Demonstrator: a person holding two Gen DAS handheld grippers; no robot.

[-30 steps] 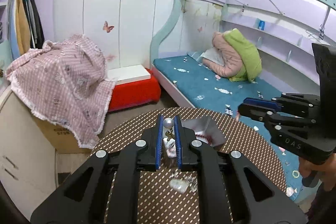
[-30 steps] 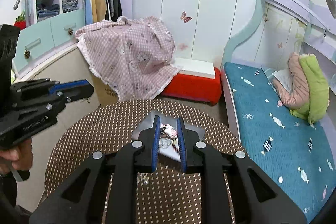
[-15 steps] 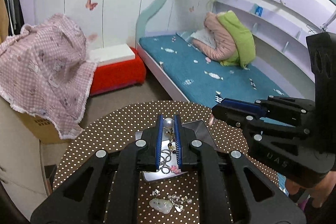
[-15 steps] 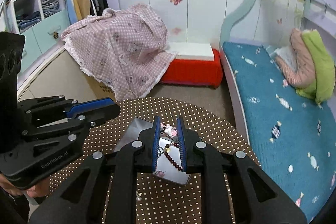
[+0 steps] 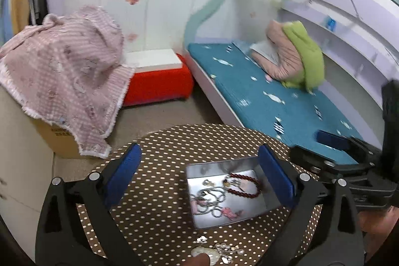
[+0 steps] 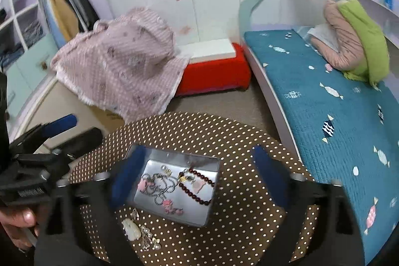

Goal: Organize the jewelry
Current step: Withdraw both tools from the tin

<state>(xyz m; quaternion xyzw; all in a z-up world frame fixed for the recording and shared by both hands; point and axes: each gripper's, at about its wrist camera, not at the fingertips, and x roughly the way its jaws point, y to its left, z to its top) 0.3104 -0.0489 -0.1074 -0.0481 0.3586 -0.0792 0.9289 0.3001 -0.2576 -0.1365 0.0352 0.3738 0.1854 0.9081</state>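
Jewelry fills most of the silver tray (image 5: 249, 215) on my polka-dot table (image 5: 159, 191): from my left wrist view I see a dark red bead bracelet (image 5: 245, 187), a tangled silver chain (image 5: 210, 198) and a pink charm (image 5: 230, 212) lying inside it, while a pale pendant (image 5: 203, 252) and a small cluster of pearls (image 5: 230, 247) sit loose on the table just in front of the tray. My left claw (image 5: 199, 178) is spread wide and holds nothing, its blue pads on either side of the tray. My right claw (image 5: 331, 141) shows at the right edge, near the tray. From my right wrist view, my right claw (image 6: 199, 178) is likewise spread wide and holds nothing above the tray (image 6: 212, 211); the bracelet (image 6: 197, 185) and chain (image 6: 159, 185) lie inside, and the pendant (image 6: 132, 228) and pearl pieces (image 6: 149, 239) rest on the table (image 6: 249, 191) beside the tray's near left corner. I judge I am between placings. Next I need to come down on one loose piece, close gently on it, and carry it into the tray.
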